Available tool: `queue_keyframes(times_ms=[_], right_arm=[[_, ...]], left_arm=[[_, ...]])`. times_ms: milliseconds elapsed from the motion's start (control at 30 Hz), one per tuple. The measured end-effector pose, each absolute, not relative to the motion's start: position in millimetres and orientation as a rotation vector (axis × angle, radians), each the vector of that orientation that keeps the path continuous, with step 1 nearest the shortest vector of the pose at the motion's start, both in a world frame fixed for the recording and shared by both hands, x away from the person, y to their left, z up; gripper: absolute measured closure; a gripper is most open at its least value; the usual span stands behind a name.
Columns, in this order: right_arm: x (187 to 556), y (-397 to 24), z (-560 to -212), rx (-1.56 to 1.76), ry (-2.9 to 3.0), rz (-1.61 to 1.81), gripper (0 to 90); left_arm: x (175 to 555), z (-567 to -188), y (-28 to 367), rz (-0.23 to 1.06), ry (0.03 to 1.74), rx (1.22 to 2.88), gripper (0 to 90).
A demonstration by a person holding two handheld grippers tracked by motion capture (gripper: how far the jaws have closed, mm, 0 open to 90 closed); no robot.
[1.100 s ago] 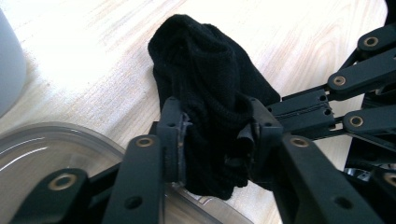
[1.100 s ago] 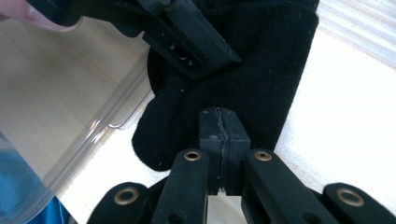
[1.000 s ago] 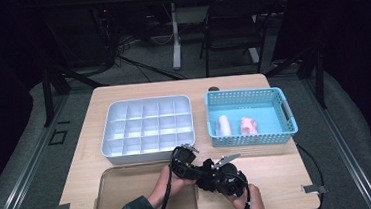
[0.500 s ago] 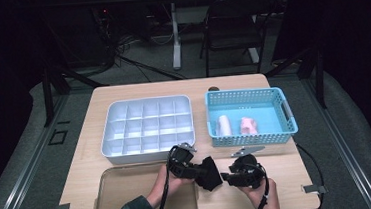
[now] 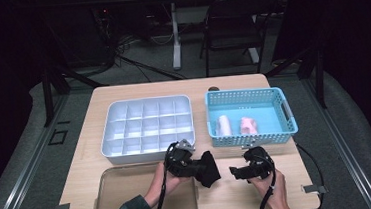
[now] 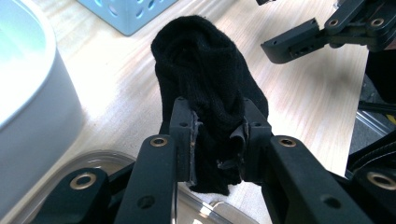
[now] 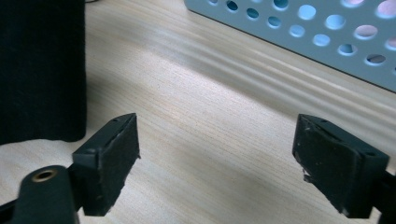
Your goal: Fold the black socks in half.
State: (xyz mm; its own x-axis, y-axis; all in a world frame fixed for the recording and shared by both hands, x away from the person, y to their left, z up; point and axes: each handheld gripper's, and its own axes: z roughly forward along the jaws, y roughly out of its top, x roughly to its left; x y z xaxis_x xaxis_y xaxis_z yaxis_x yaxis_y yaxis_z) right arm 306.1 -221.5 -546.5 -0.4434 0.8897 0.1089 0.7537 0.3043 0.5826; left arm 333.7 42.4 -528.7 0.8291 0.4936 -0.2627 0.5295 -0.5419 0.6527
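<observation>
Landmark was the white divided tray (image 5: 147,123); everything placed off it, left to right.

A clear lidded bin (image 5: 130,189) sat just in front of the tray, at the table's near edge. The left gripper (image 5: 197,167) hovered off the tray's front right corner, jaws clenched on a black sock (image 5: 208,168). In the left gripper view the sock (image 6: 205,93) stood up out of the pads, long axis running straight out along the jaws, free end bunched and pointing toward the right gripper (image 6: 299,39).

The right gripper (image 5: 235,172) sat further right of the tray, jaws just opened wide with nothing between them; its own view showed bare wood between the pads and the sock's edge (image 7: 42,70) off to one side, apart. So the left hand owned the sock and the right was the nearer free one.

The blue basket (image 5: 283,108) sat right of the tray, two pale rolled items inside.

Light wood table (image 5: 260,189), dark room, a folding chair (image 5: 232,25) behind.
</observation>
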Motion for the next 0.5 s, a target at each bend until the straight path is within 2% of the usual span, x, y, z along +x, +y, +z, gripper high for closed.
queue_keyframes(times_ms=[267,500], right_arm=[[311.8,-219.7,-552.9,1.497,2.375,0.779,0.9],[313.8,-218.7,-556.5,1.489,2.4,0.715,0.0]], left_arm=[[327.0,-519.4,42.8,0.027,0.704,2.253,72.6],[326.9,-510.4,46.6,0.077,0.682,2.242,72.6]])
